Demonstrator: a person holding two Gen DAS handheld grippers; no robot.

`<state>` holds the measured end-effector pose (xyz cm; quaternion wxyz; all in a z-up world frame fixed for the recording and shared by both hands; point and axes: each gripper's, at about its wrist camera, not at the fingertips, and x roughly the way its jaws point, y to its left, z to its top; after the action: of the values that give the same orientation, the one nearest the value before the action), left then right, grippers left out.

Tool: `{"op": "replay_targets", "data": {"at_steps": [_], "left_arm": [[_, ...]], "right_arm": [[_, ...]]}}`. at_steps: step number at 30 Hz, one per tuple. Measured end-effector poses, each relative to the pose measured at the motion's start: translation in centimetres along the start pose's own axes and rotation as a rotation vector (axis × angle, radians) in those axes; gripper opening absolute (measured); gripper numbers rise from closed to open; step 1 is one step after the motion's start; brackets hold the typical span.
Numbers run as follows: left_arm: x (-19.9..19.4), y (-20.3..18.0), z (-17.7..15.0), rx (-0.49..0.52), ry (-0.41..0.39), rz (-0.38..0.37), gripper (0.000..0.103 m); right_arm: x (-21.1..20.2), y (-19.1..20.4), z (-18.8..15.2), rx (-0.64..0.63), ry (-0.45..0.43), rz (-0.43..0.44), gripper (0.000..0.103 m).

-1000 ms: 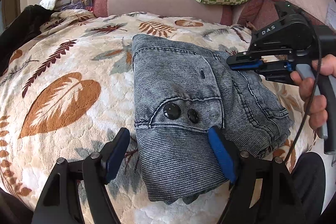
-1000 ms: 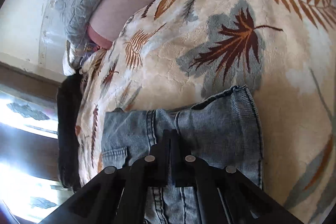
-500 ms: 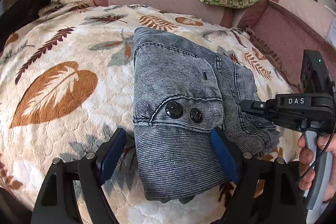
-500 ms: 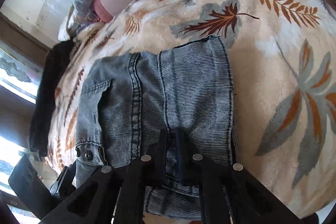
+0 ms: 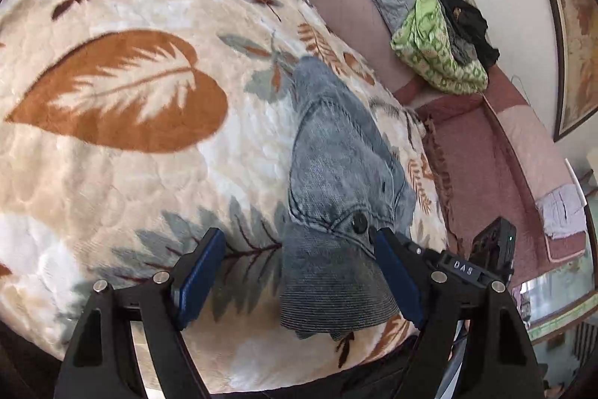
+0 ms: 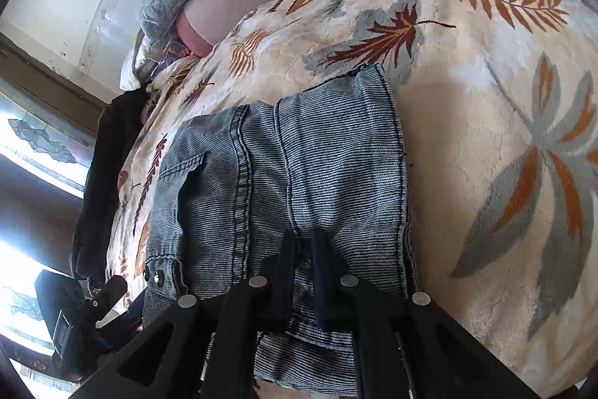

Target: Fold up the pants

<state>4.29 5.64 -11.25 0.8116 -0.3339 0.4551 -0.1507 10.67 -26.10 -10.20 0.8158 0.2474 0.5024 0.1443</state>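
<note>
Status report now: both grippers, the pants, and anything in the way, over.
Left gripper jaws closing, not gripping, astride near edge of pants. Right gripper shut over the pants; grip unclear. Pants folded, flat on leaf blanket. Nothing in the way.

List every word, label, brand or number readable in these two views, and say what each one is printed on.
"DAS": white letters on the black body of the right gripper, seen in the left wrist view, upside down.
Denim pants: no readable label; the snap buttons are too small to show any marking.
Framed picture on the wall: no legible text.
Right wrist view: no text at all.
</note>
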Motion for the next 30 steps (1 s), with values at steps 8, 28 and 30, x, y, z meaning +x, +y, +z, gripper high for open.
{"op": "replay_targets", "data": {"at_steps": [8, 28, 30], "left_arm": [[2.3, -3.9, -2.1, 0.2, 0.013, 0.098, 0.059], [2.4, -3.9, -1.9, 0.277, 0.014, 0.108, 0.059], [2.3, -3.8, -1.8, 0.278, 0.013, 0.106, 0.059]], "right_arm": [[-0.8, 2.5, 2.2, -0.053, 0.112, -0.111, 0.013], [20.5, 24.7, 10.0, -0.842, 0.602, -0.651, 0.007], [19.7, 24.8, 10.0, -0.863, 0.572, -0.653, 0.007]]}}
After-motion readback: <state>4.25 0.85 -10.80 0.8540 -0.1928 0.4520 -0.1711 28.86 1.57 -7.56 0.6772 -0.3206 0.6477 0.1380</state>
